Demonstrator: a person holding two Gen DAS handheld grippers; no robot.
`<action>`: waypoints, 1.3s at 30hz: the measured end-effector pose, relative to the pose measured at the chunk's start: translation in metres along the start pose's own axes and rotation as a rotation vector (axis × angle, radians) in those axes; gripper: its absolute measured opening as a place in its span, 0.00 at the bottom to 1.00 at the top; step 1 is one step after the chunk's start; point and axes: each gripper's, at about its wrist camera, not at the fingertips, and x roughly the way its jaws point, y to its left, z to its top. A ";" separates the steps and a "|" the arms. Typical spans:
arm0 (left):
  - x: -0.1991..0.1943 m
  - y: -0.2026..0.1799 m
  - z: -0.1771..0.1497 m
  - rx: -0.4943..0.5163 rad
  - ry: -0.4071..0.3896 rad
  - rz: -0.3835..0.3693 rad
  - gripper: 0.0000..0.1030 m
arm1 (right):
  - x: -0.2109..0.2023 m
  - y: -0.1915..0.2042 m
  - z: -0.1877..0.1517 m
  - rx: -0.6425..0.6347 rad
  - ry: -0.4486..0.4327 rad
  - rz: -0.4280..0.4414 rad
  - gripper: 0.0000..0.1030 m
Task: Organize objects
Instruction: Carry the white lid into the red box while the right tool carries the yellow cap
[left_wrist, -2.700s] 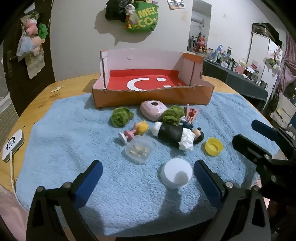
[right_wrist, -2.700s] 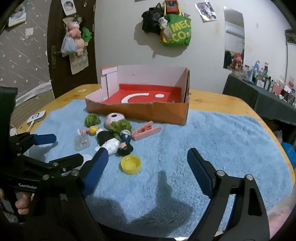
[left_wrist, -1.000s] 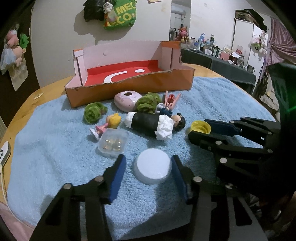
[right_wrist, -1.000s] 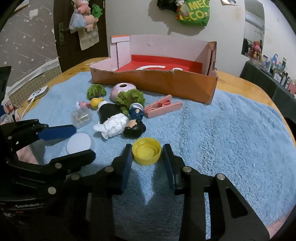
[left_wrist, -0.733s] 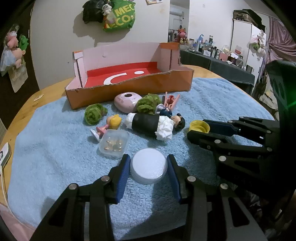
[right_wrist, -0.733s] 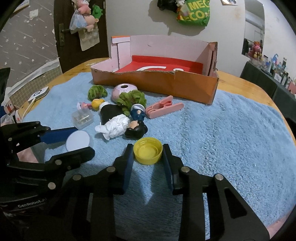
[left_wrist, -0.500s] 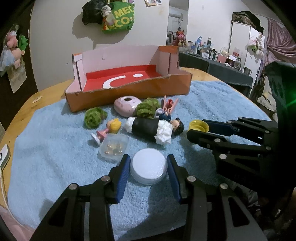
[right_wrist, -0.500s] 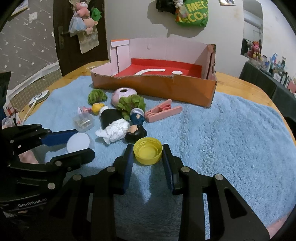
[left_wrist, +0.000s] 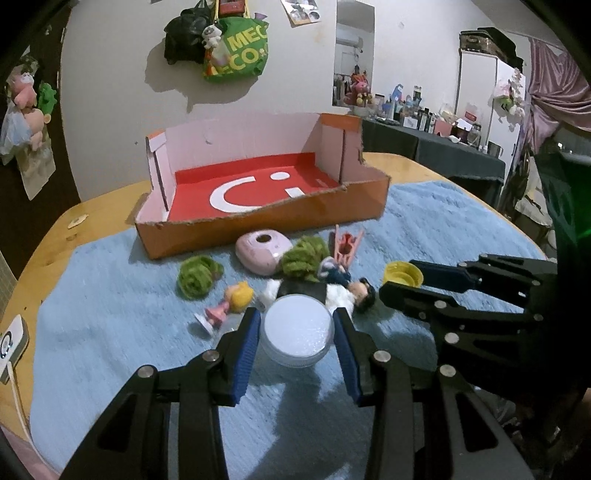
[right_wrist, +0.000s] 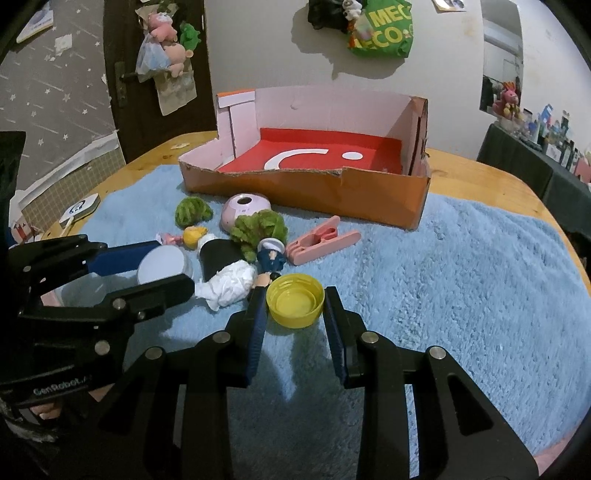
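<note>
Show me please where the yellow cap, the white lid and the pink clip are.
yellow cap (right_wrist: 295, 305): right wrist view, on its hollow inside.
white lid (left_wrist: 297, 325): left wrist view, on its flat top.
pink clip (right_wrist: 322, 240): right wrist view, on the middle of its body.

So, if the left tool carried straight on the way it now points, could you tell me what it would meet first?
Probably the black-and-white doll lying just behind the white lid that the left tool holds, though depth is unclear.

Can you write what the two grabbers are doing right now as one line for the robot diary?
left gripper: shut on white lid, lifted | right gripper: shut on yellow cap, lifted | cardboard box: empty
</note>
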 end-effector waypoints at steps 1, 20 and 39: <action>0.000 0.001 0.002 -0.002 -0.003 0.001 0.41 | 0.000 0.000 0.001 0.000 -0.001 0.001 0.28; 0.004 0.025 0.038 -0.034 -0.060 0.034 0.41 | 0.003 -0.003 0.030 0.017 -0.030 0.024 0.28; 0.012 0.035 0.066 -0.042 -0.077 0.038 0.41 | 0.009 -0.009 0.057 0.031 -0.036 0.066 0.28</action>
